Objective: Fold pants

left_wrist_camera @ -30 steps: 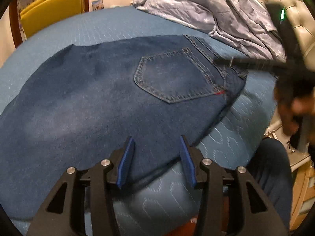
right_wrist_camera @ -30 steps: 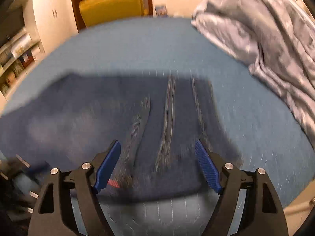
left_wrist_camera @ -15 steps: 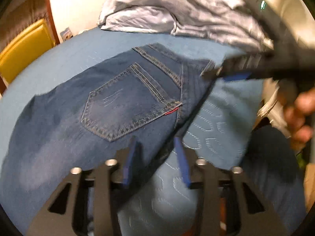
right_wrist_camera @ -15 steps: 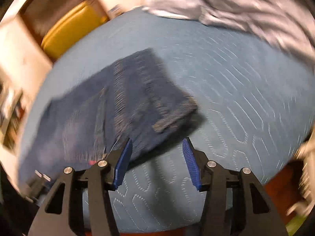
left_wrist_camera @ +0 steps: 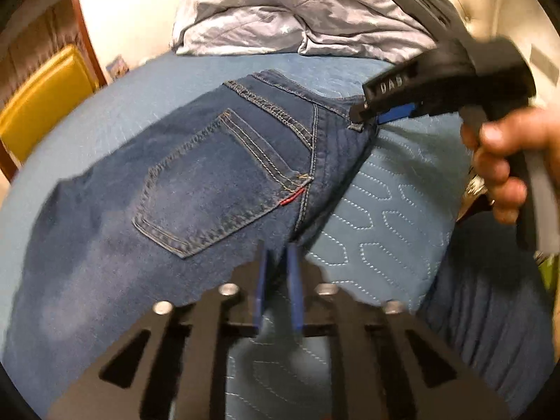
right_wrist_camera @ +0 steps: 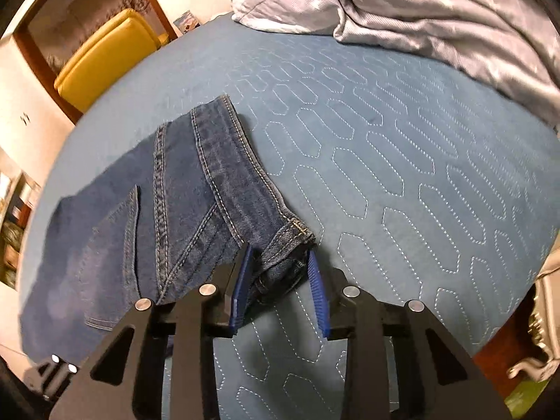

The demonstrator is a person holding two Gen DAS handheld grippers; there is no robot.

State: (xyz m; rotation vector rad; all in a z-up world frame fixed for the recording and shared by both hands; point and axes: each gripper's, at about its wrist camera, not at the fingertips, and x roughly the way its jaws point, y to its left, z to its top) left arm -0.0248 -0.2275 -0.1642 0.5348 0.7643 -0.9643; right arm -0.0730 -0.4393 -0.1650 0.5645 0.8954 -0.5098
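Grasp step: the pants (left_wrist_camera: 196, 189) lie flat on the blue quilt (right_wrist_camera: 385, 161). The left gripper (left_wrist_camera: 278, 273), closing, pinches their near edge at 6 o'clock. The right gripper (right_wrist_camera: 280, 280), closing with jaws apart, straddles the waistband corner (right_wrist_camera: 290, 238); next, likely, a joint lift and fold.

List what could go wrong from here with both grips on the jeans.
1. The right gripper is closing on only the waistband corner of the jeans; its jaws are not yet tight, so the denim could slip out on a lift.
2. The left gripper pinches a thin seam edge, a shallow hold on heavy fabric.
3. The jeans lie near the edge of the blue quilted cover, so a drop could slide them off.
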